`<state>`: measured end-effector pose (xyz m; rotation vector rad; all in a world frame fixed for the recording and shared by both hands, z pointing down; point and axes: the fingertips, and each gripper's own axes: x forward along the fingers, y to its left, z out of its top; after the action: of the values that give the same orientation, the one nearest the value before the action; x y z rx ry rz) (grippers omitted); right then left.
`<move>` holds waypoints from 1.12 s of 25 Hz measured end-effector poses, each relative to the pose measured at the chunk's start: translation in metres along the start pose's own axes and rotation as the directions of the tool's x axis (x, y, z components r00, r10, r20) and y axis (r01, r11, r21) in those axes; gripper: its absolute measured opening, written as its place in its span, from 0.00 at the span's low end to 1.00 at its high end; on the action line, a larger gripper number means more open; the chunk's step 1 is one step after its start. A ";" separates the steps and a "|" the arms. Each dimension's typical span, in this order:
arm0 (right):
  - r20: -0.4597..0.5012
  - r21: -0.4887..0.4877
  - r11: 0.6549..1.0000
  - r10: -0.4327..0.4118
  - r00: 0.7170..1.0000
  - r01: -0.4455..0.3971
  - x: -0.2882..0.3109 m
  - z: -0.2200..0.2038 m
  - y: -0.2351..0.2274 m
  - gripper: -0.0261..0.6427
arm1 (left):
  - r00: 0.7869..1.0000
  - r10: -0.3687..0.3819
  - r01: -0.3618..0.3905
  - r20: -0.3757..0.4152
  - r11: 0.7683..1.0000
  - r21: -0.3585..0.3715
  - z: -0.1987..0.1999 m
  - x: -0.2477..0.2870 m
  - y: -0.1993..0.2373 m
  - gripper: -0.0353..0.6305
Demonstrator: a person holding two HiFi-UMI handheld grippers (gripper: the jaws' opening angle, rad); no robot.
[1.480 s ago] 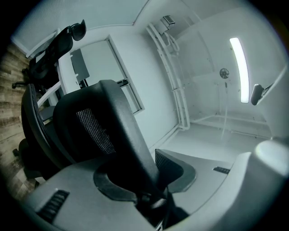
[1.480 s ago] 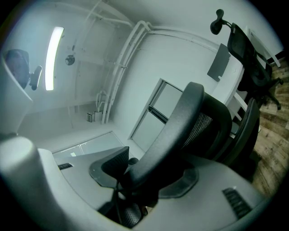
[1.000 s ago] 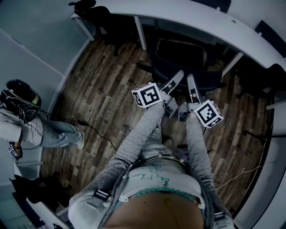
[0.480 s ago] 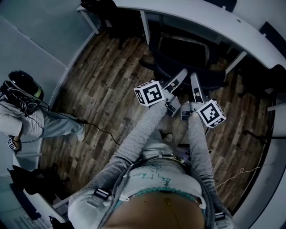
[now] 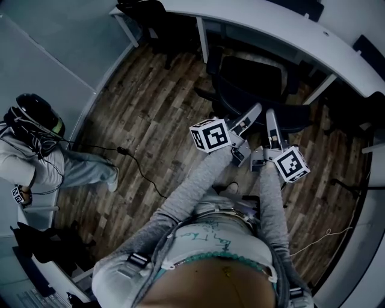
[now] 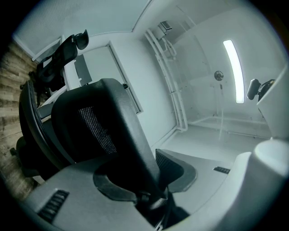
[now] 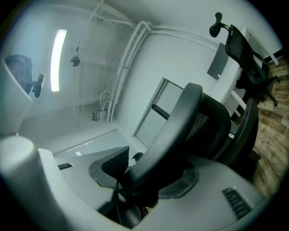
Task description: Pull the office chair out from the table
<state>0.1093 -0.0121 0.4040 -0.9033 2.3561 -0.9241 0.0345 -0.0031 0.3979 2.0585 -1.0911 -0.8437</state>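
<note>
Both claws are pinching the chair (image 5: 246, 75) and neither is spread free. In the left gripper view, our left claw (image 6: 149, 185) has its two pads pressed on the dark rim of the backrest, which rises from between the jaws toward 11 o'clock. In the right gripper view, our right claw (image 7: 144, 180) holds the same rim in the same way, and there the backrest goes up toward 1 o'clock. In the head view the two claws lie side by side just above the centre, their tips close together on the backrest. The chair stands at 1 o'clock, with its backrest turned to us and its far side near the curved edge of the white table (image 5: 271, 18), which runs from 12 to 3 o'clock. We cannot tell if the seat reaches under the table. Under the chair is a wooden floor (image 5: 150, 114). At 9 o'clock a person (image 5: 36, 156) sits by the wall, and a cable (image 5: 141, 174) lies on the floor between this person and us.
</note>
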 end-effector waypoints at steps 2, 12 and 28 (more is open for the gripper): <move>0.001 -0.011 1.000 -0.008 1.000 0.008 -0.001 -0.005 0.005 0.35 | 1.000 -0.001 0.001 -0.011 1.000 -0.005 0.002 -0.007 0.000 0.28; 0.043 0.009 0.999 -0.039 0.998 0.039 -0.003 -0.037 0.032 0.35 | 0.998 -0.032 0.031 -0.053 0.999 -0.017 0.018 -0.043 0.002 0.29; 0.084 -0.013 0.999 -0.042 0.996 0.043 -0.005 -0.054 0.050 0.35 | 0.995 -0.059 0.058 -0.077 0.998 -0.017 0.027 -0.064 0.004 0.29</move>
<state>0.0595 0.0423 0.4050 -0.9827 2.2837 -0.8692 -0.0172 0.0437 0.4007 2.1022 -0.9843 -0.7916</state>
